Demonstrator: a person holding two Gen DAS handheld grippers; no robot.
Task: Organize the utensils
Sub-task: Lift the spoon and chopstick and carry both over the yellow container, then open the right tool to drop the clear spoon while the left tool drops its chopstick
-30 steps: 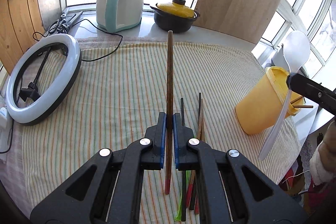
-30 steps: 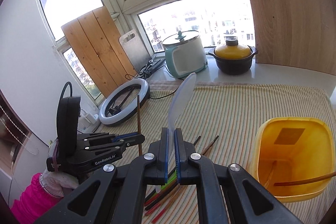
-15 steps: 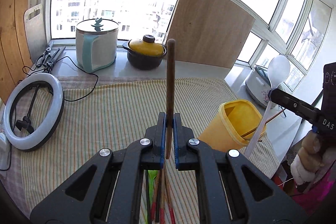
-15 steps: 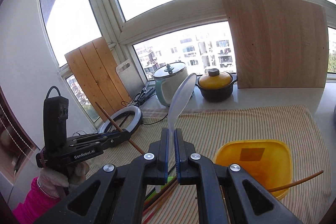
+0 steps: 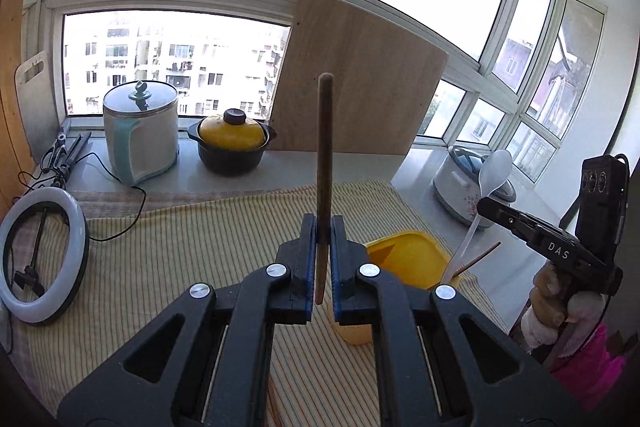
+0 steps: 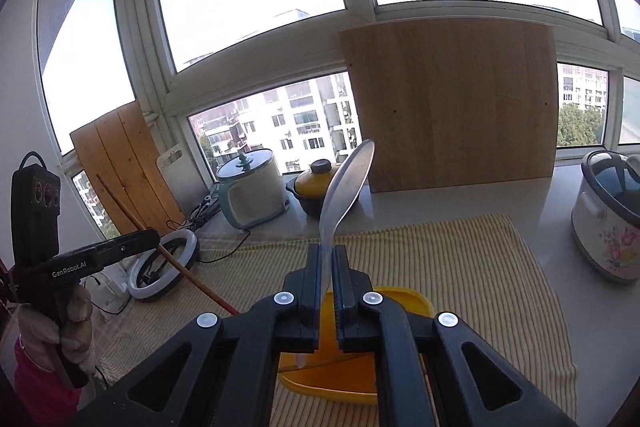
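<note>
My left gripper is shut on a brown wooden chopstick that stands upright between its jaws; it shows in the right wrist view too, slanting, with its red tip low. My right gripper is shut on a white plastic spoon, bowl up, handle end hanging over the yellow cup. In the left wrist view the spoon and right gripper are at the right, above the yellow cup, which holds a chopstick.
A striped cloth covers the table. A ring light lies at the left. A teal-white cooker, a yellow-lidded pot and a wooden board stand on the sill. A floral rice cooker stands at the right.
Both grippers have risen and tilted up, so the loose utensils on the cloth left view. The right gripper brought the spoon's handle over the yellow cup. The left gripper still holds the chopstick.
</note>
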